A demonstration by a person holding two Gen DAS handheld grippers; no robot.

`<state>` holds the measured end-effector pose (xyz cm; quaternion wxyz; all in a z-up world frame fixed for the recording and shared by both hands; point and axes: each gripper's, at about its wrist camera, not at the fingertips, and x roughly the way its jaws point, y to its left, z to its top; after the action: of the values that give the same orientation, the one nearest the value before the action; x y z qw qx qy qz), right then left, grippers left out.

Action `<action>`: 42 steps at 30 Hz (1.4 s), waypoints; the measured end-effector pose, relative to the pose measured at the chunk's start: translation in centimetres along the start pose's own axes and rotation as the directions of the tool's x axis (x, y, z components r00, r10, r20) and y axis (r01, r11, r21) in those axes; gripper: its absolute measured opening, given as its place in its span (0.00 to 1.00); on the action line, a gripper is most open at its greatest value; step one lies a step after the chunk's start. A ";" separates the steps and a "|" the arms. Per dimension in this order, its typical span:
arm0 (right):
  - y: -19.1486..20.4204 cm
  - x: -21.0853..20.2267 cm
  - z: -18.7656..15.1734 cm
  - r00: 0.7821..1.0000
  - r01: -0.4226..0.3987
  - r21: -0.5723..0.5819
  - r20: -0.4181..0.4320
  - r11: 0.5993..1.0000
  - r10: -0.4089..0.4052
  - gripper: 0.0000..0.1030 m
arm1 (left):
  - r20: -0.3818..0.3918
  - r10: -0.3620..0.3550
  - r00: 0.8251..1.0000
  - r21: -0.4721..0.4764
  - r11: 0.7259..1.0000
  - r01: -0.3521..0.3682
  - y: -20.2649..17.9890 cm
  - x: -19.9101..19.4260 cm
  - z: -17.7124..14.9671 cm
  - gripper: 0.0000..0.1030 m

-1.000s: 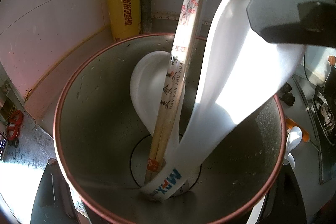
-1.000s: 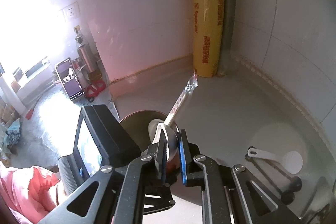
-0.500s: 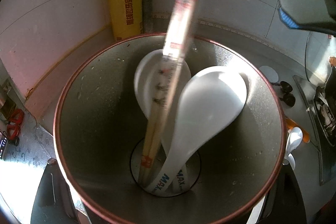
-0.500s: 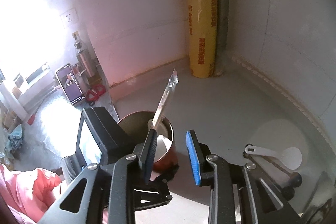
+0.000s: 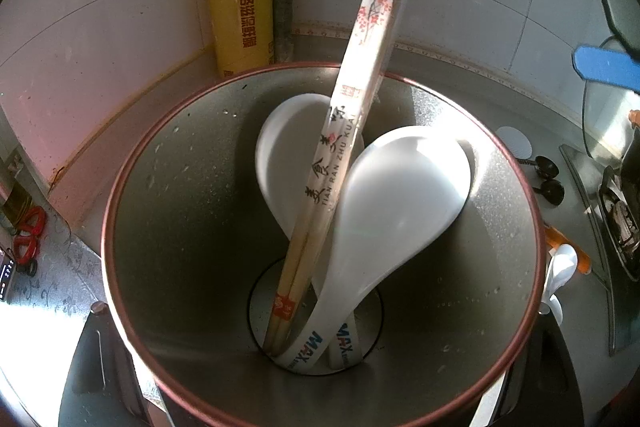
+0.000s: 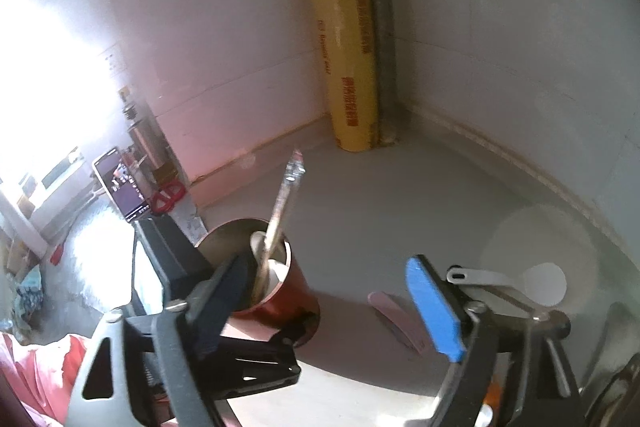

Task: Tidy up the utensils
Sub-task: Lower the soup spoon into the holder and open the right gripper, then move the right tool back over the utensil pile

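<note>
- Now, from the left wrist view: the metal cup (image 5: 192, 227) fills the picture, and inside it stand a wrapped pair of chopsticks (image 5: 344, 131) and two white spoons (image 5: 400, 195), handles down on the cup's bottom, bowls up. The chopsticks lean on the far rim and stick out well above it.
- The left tool itself barely shows here; only dark parts at the lower corners. Judging by the cup sitting fixed and close, it is pressed together on the cup, steadying it.
- Off to the right on the grey surface (image 5: 500, 99) lie more pieces: black-ended utensils (image 5: 548, 179) and another white spoon (image 5: 560, 267) just outside the rim.
- From the right wrist view: the right tool (image 6: 332, 307) has just been opening and its jaws stand spread with nothing between them, near the cup (image 6: 288, 299) and apart from it.
- A white ladle-like spoon (image 6: 532, 279) lies on the surface to the right, not yet collected.
- So one spoon looks freshly deposited; the task seems partly done, with the loose pieces on the surface left to gather.
</note>
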<state>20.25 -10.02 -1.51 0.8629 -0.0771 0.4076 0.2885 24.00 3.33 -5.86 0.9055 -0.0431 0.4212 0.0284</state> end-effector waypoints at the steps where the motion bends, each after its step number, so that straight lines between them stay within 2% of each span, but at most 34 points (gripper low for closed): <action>1: -0.2 0.0 -0.1 1.000 0.002 0.008 -0.003 1.000 -0.002 0.87 | 0.000 0.000 1.000 -0.001 1.000 0.000 0.0 0.0 0.0 0.87; 4: -0.8 0.1 -0.5 1.000 0.012 0.028 -0.012 1.000 -0.011 0.96 | 0.000 0.001 1.000 -0.001 1.000 -0.001 0.0 0.0 -0.1 0.87; 11: -2.9 0.0 -1.4 0.999 0.028 0.091 -0.025 0.995 -0.026 1.00 | -0.001 0.000 1.000 0.000 1.000 0.000 0.0 -0.1 0.0 0.87; 15: -5.8 -0.6 -2.3 0.999 0.054 0.185 -0.018 0.981 -0.052 1.00 | 0.000 0.000 1.000 0.000 1.000 0.000 0.0 0.0 0.0 0.87; 19: -9.8 -2.4 -3.7 0.991 0.108 0.305 0.040 0.946 -0.126 1.00 | 0.000 0.001 1.000 -0.001 1.000 -0.001 0.0 -0.1 0.0 0.87; 21: -11.4 -3.8 -4.6 0.979 0.144 0.334 0.089 0.931 -0.184 1.00 | 0.000 0.000 1.000 0.000 1.000 0.000 0.0 -0.1 0.0 0.87; 23: -12.7 -4.7 -5.5 0.969 0.183 0.350 0.096 0.919 -0.230 1.00 | 0.000 -0.001 1.000 0.001 1.000 0.001 0.0 0.0 0.0 0.87; 27: -14.7 -5.4 -7.3 0.965 0.227 0.370 0.039 0.901 -0.259 1.00 | 0.000 -0.002 1.000 0.002 1.000 0.002 0.0 -0.1 0.0 0.87; 31: -16.5 -5.7 -9.7 0.975 0.214 0.439 -0.041 0.872 -0.218 1.00 | 0.001 -0.003 1.000 0.002 1.000 0.003 -0.1 0.2 -0.1 0.87; 33: -16.7 -5.6 -10.8 0.971 0.236 0.448 -0.075 0.862 -0.227 1.00 | 0.000 -0.004 1.000 0.002 1.000 0.004 0.1 0.1 -0.2 0.87; 35: -16.4 -5.5 -11.9 0.965 0.261 0.429 -0.102 0.865 -0.241 1.00 | 0.000 -0.005 1.000 0.002 1.000 0.005 0.1 0.1 -0.2 0.87; 42: -14.5 -4.9 -15.0 0.969 0.243 0.371 -0.144 0.896 -0.203 1.00 | -0.001 -0.005 1.000 0.002 1.000 0.005 0.1 0.1 -0.2 0.87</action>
<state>16.04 -29.55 -9.15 0.8665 0.0334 0.4883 0.0977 23.93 3.38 -6.02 0.9055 -0.0433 0.4214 0.0258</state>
